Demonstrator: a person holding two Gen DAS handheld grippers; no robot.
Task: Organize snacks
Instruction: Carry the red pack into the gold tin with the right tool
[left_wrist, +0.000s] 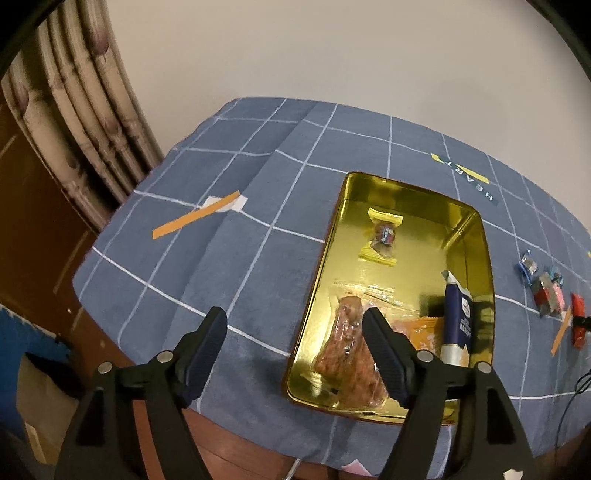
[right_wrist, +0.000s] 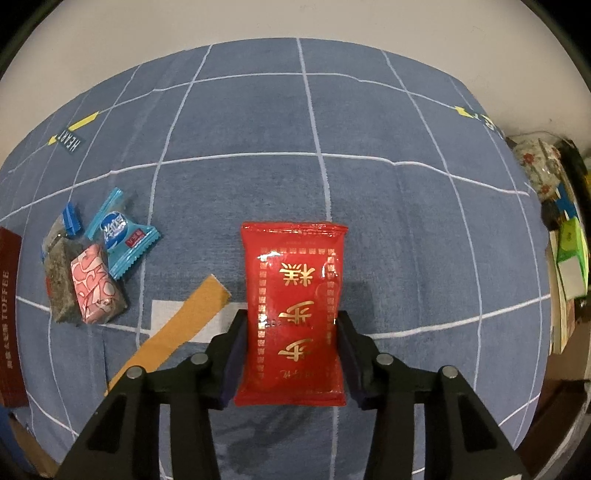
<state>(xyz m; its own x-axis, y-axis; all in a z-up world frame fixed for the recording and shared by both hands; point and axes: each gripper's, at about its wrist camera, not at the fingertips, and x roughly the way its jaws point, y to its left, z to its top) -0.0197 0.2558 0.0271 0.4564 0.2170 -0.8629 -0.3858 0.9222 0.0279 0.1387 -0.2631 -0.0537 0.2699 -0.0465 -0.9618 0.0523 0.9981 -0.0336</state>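
A gold tin (left_wrist: 321, 266) lies open on the blue checked cloth. It holds a yellow candy (left_wrist: 382, 236), a clear bag of brown snack (left_wrist: 351, 350), an orange packet (left_wrist: 424, 332) and a navy packet (left_wrist: 458, 321). My left gripper (left_wrist: 295, 325) is open and empty above the tin's near left rim. My right gripper (right_wrist: 291, 332) is shut on a red packet with gold characters (right_wrist: 295, 306), held just above the cloth. Loose snacks lie to its left: a blue candy (right_wrist: 120, 232), a pink packet (right_wrist: 98, 284) and a dark speckled packet (right_wrist: 61, 284).
A dark red toffee box lid (right_wrist: 9, 314) lies at the far left edge of the right wrist view. Orange tape strips (right_wrist: 177, 328) (left_wrist: 195, 218) mark the cloth. Curtains (left_wrist: 74, 110) hang left of the table. Clutter (right_wrist: 565, 251) stands beyond the right edge.
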